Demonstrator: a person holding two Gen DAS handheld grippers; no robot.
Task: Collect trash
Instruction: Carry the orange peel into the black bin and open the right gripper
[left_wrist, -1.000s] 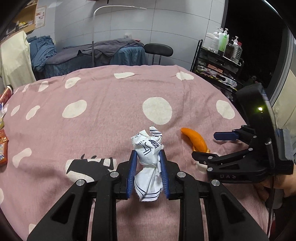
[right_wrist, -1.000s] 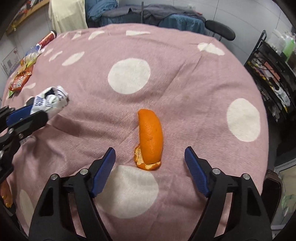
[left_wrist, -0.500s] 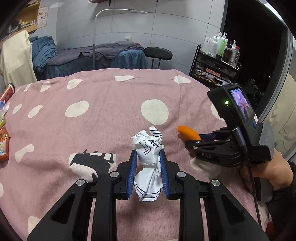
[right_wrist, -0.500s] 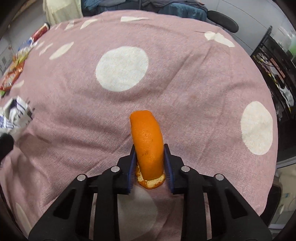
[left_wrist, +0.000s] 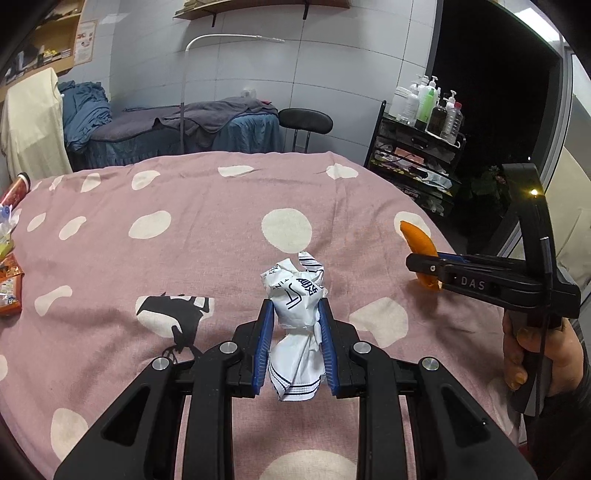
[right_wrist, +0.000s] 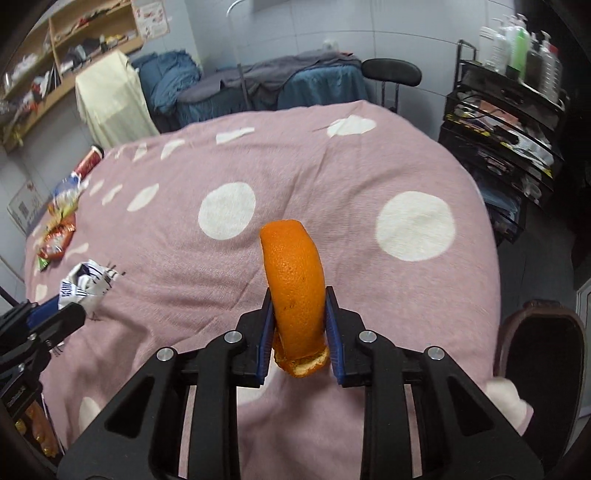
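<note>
While both tongs hang above the pink dotted cloth (left_wrist: 207, 258), each has a piece of trash pinched between its blue pads. The left tongs (left_wrist: 295, 347) are clamped on a crumpled wrapper (left_wrist: 295, 295), white with dark print; its bunched top sticks up past the fingertips and its lower end hangs down between the fingers. In the right wrist view the same wrapper (right_wrist: 86, 284) shows far to the left of the right tongs, at the tip of the left tongs (right_wrist: 55, 314).

The right tongs (right_wrist: 298, 332) are pressed on an orange peel (right_wrist: 293, 288). The peel stands upright between the pads, its curved skin rising well beyond the fingertips and its pale torn edge hanging below them. From the left wrist view the peel (left_wrist: 415, 236) sits to the right of the left tongs, gripped at the tip of the right tongs (left_wrist: 428, 266), held by a hand (left_wrist: 535, 343).

Snack packets (right_wrist: 57, 240) lie on the cloth far to the left of both tongs. A dark bin (right_wrist: 543, 354) sits low to the right of the right tongs, off the edge of the cloth.
</note>
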